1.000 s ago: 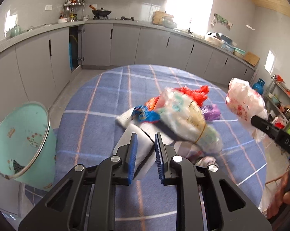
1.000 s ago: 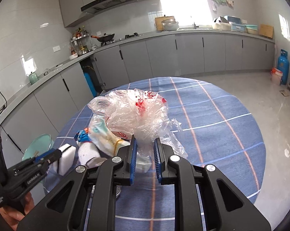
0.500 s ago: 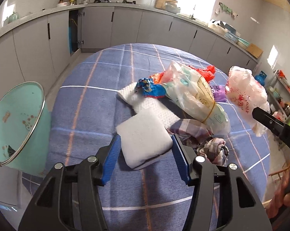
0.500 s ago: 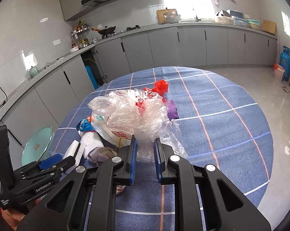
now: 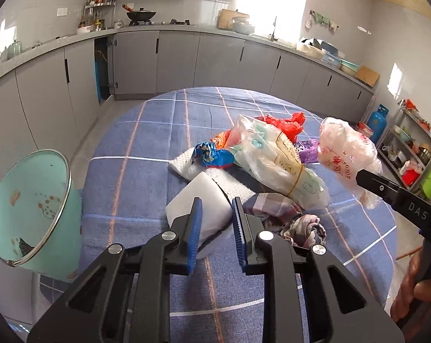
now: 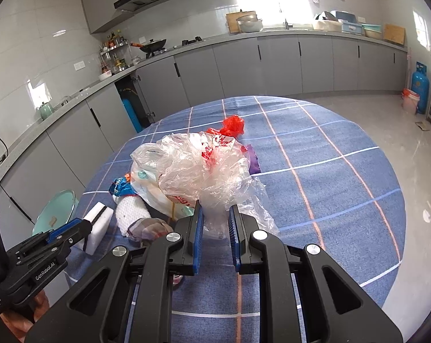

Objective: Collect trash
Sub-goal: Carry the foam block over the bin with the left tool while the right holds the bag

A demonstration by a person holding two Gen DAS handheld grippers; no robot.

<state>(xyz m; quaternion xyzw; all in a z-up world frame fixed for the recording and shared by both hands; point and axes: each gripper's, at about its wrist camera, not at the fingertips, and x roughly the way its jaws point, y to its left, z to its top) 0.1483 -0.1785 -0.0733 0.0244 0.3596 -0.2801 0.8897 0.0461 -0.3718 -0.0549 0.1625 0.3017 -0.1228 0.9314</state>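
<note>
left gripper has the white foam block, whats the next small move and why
Probably lift the white foam block and swing it left over the green bin: the left gripper is shut on it, and the bin's mouth stands open beside the table.

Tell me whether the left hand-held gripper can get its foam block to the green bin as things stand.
Probably yes. The left hand-held gripper is shut on the white foam block, and the green bin stands open-mouthed beside the table with nothing between.

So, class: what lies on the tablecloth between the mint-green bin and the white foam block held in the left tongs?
In the left wrist view, only bare blue checked tablecloth lies between the mint-green bin and the white foam block in the left tongs.
</note>
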